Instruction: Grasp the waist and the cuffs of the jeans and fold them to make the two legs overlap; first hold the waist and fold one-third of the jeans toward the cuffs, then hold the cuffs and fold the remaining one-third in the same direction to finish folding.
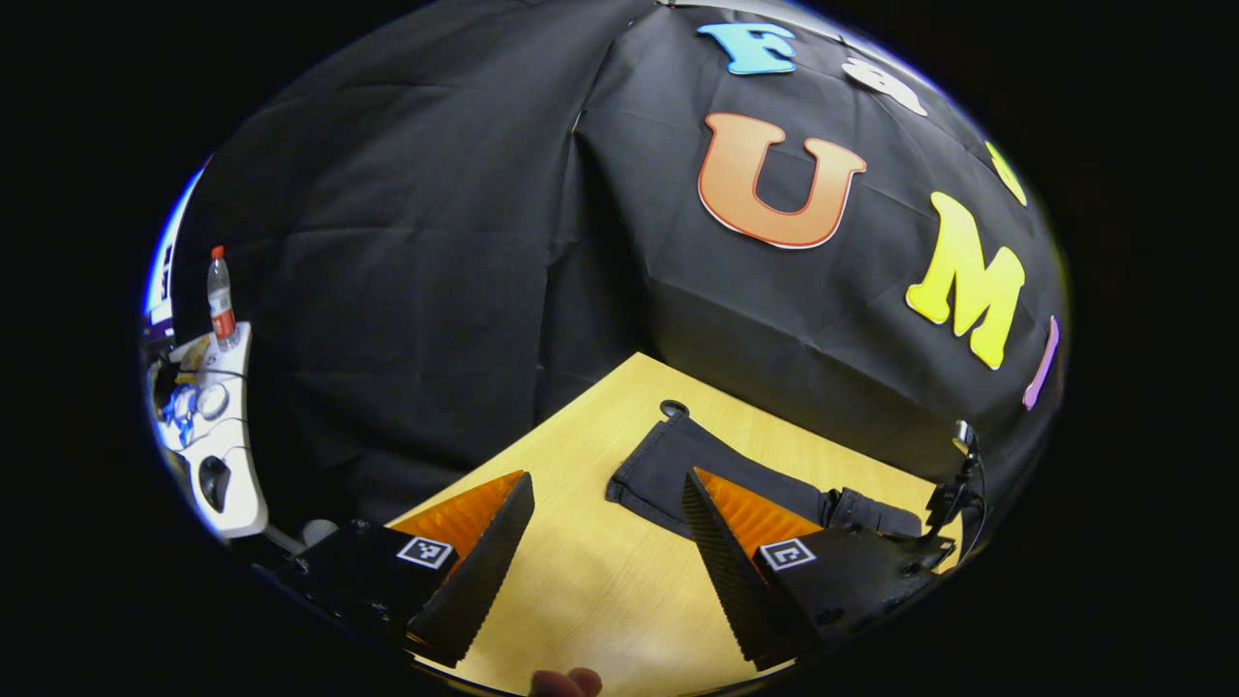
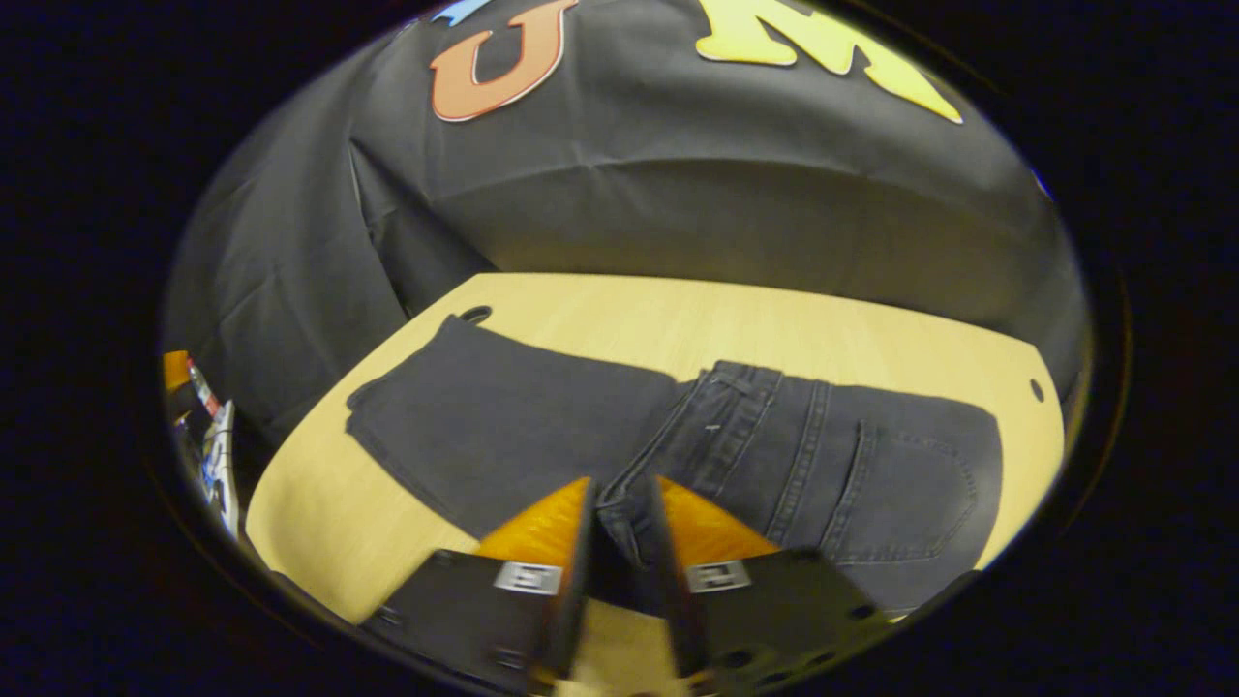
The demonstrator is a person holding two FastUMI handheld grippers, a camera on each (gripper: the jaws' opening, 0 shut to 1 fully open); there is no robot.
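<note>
My right gripper (image 2: 619, 518) is clenched on a bunched fold of the jeans (image 2: 774, 445) at their near edge; my left gripper (image 1: 605, 542) hangs released over the bare table (image 1: 581, 581). The jeans lie flat across the table, legs apparently overlapped, neither third folded yet. I can't tell if I'm pinching the waist.

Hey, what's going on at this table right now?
A person is folding dark grey denim jeans on a light wooden table using two tools. The right hand-held gripper has closed on a bunched fold of denim at the near edge. The left hand-held gripper is open above bare tabletop, near the cuffs.
</note>
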